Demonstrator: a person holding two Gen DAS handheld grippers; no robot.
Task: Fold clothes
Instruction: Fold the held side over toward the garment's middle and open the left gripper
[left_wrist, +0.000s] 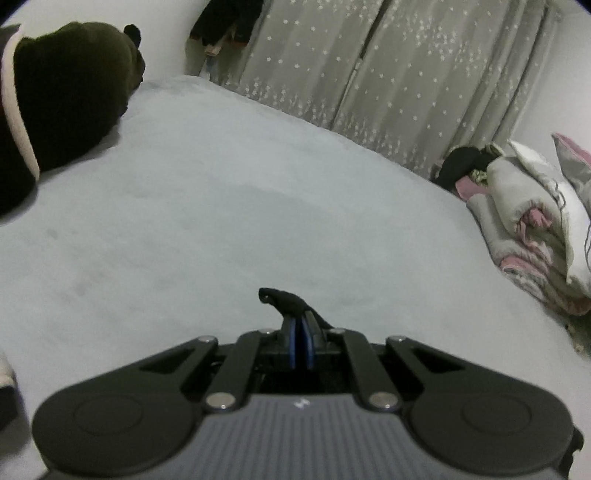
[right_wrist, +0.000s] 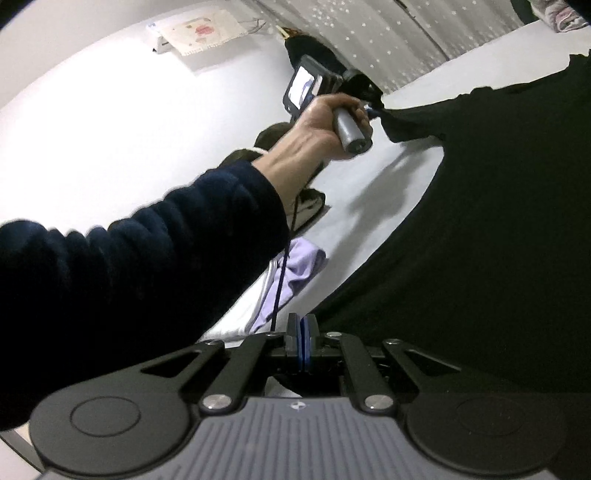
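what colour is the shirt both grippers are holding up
Black, plain with no print visible. The shirt shows best in the right wrist view.

black garment (right_wrist: 480, 221) held spread above the bed (right_wrist: 369, 192).

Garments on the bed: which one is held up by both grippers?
The black garment, pinched by the left gripper and right gripper; the lilac one lies loose.
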